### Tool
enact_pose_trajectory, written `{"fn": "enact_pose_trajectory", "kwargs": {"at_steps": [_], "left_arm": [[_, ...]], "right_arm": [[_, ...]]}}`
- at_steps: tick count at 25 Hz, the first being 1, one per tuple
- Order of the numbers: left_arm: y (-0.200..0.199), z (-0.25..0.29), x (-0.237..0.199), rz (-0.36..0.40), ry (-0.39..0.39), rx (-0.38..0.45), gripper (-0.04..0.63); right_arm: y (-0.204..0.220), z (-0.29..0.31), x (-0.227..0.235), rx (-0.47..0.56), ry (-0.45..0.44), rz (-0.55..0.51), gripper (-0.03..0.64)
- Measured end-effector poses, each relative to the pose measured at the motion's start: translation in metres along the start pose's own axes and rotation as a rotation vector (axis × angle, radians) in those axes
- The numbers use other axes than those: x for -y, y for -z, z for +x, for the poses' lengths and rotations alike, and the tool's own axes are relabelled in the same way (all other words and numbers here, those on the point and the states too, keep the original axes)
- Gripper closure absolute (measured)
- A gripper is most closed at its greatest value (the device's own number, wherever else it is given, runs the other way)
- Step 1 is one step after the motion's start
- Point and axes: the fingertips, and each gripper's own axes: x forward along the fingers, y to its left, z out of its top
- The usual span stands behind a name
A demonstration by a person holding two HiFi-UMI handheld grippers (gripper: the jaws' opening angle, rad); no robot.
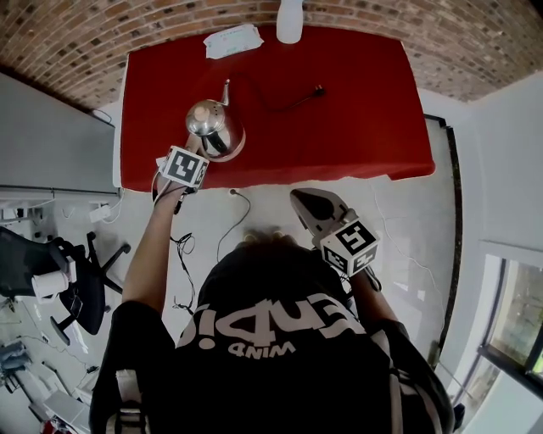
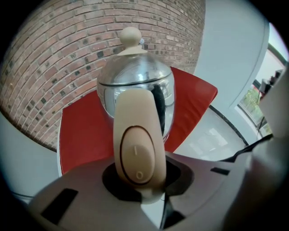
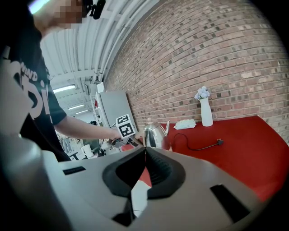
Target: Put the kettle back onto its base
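Note:
A shiny steel kettle (image 1: pixel 209 121) with a slim spout stands near the front left corner of the red table (image 1: pixel 356 110), and a beige disc, its base (image 1: pixel 237 144), shows under it. My left gripper (image 1: pixel 202 151) points steeply down onto it. In the left gripper view the kettle's beige handle (image 2: pixel 137 149), with an oval switch, fills the gap between the jaws and both pads press it. My right gripper (image 1: pixel 296 197) hangs off the table's front edge, over the floor. Its jaws (image 3: pixel 145 152) meet with nothing between them. The kettle (image 3: pixel 156 134) shows there too, far left.
A white vase (image 1: pixel 289 19) and a folded white cloth (image 1: pixel 233 41) stand at the table's back edge by the brick wall. A black cable with a plug (image 1: pixel 293 102) lies right of the kettle. A white cable (image 1: pixel 231 222) trails on the floor. An office chair (image 1: pixel 81 275) stands at the left.

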Motion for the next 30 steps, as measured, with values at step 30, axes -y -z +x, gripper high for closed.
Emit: {"fn": "enact_pose_trajectory", "kwargs": {"at_steps": [30], "left_arm": [[0.008, -0.070, 0.006, -0.027, -0.014, 0.161, 0.388]], "right_arm": [[0.005, 0.005, -0.027, -0.048, -0.080, -0.042, 0.594]]}}
